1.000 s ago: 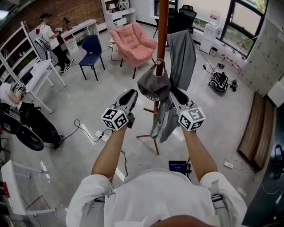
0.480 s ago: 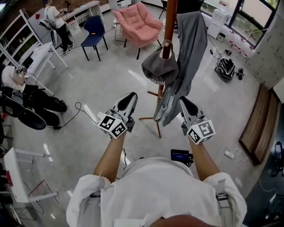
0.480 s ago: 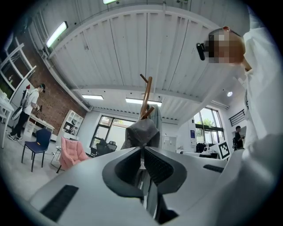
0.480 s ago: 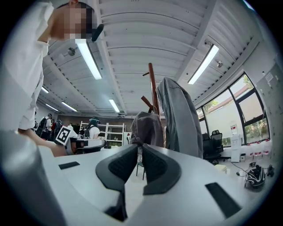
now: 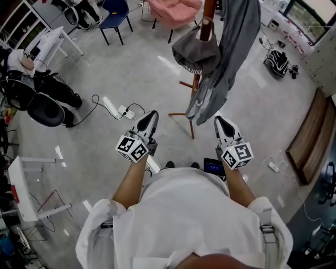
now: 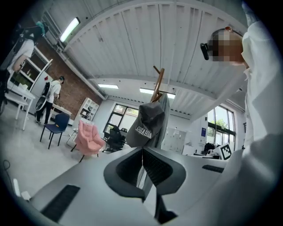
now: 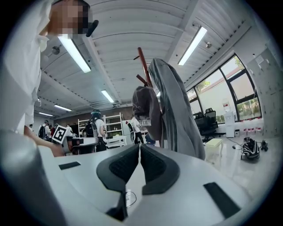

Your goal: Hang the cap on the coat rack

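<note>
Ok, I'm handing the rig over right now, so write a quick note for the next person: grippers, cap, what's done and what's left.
Left hand-held gripper: jaws together, empty, held low, apart from the rack.
Right hand-held gripper: also shut and empty.
Dark grey cap with white lettering: hanging on a peg of the brown wooden coat rack, beside a long grey garment.
Done: the cap is hung and nothing holds it.
Left: probably nothing; maybe check that it sits securely.

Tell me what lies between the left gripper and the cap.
Nothing. In the head view, only bare floor shows between the left gripper and the cap.
</note>
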The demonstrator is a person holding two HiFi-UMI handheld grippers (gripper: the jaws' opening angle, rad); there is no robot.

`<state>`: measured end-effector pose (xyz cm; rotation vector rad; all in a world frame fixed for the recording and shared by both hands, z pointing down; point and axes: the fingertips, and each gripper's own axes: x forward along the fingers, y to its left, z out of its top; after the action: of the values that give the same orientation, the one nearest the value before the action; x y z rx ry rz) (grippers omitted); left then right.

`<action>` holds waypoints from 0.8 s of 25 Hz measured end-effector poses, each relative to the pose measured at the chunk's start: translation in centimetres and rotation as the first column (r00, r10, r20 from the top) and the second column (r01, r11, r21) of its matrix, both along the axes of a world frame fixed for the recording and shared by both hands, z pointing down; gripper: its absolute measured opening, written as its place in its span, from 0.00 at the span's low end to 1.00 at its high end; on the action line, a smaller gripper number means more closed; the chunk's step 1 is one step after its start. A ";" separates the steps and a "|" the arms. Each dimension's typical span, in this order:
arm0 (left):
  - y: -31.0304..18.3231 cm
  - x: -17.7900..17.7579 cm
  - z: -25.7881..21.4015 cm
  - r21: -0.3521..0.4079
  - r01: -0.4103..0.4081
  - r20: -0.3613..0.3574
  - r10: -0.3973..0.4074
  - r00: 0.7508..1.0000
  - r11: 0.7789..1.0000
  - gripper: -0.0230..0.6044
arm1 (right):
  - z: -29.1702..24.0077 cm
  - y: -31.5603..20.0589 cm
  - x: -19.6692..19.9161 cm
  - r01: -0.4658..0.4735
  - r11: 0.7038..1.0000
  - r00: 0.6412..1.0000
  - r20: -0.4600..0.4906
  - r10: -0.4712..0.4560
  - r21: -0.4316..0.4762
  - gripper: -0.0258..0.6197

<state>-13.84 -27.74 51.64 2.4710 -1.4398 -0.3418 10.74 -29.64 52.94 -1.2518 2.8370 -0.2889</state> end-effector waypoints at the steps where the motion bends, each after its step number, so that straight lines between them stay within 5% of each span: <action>1: 0.3 -0.3 0.7 -0.022 0.009 -0.035 -0.010 0.999 1.000 0.07 | 0.6 0.3 -0.1 0.004 1.000 1.000 0.002 -0.004 -0.017 0.09; 3: 0.9 -0.2 1.9 -0.054 0.015 -0.080 -0.019 0.997 0.998 0.07 | 1.7 1.0 -0.3 0.016 0.999 1.000 0.002 -0.016 -0.043 0.09; 11: 4.2 1.9 5.1 -0.067 0.057 0.070 -0.052 0.996 0.996 0.07 | 6.3 2.8 -0.8 0.016 0.996 0.999 -0.047 -0.021 -0.092 0.08; 20: 6.0 2.7 6.0 -0.050 0.104 0.127 -0.097 0.987 0.993 0.07 | 6.9 3.9 -0.2 0.003 0.997 0.998 -0.064 -0.008 -0.078 0.08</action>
<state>-11.15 -21.76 57.67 2.4186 -1.6044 -0.1671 10.51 -25.77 59.80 -1.2907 2.9096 -0.3691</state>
